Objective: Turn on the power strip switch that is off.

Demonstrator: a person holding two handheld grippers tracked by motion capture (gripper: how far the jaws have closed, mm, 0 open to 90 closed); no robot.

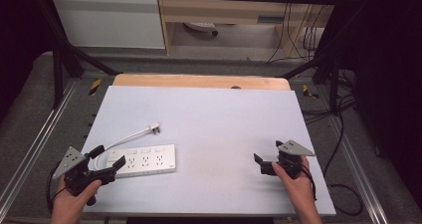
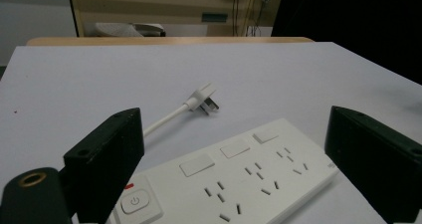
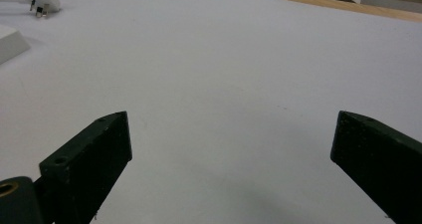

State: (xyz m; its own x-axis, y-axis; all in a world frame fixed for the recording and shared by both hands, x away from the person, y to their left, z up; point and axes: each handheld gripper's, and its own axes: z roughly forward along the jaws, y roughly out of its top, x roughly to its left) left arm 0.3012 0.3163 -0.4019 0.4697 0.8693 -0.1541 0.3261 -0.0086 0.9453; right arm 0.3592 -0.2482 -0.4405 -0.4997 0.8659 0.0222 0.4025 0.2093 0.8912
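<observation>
1. My left gripper (image 1: 107, 162) sits at the near-left of the desk (image 1: 214, 119), fingers (image 2: 107, 159) spread wide & gripping nothing. Its fingers straddle the switch end of the power strip (image 1: 144, 160), w/ the strip lying between them; I judge that's to line up a grab on that end, or steady it.
2. The power strip is a white multi-socket bar, flat on the desk at near-left, long side running left-right. Power button (image 2: 134, 202) is at the end nearest my left gripper.
3. Its white cord (image 1: 127, 136) loops out from the left end and runs back toward mid-desk. The plug (image 1: 155, 128) lies loose at the cord's tip, prongs showing, just beyond the strip & not touching it. It's plugged into nothing.
4. My right gripper (image 1: 265, 164) rests at the near-right, well apart from the strip, fingers (image 3: 89, 164) also wide open & empty over bare desk. I read it as waiting, prob. free to go for the plug.
</observation>
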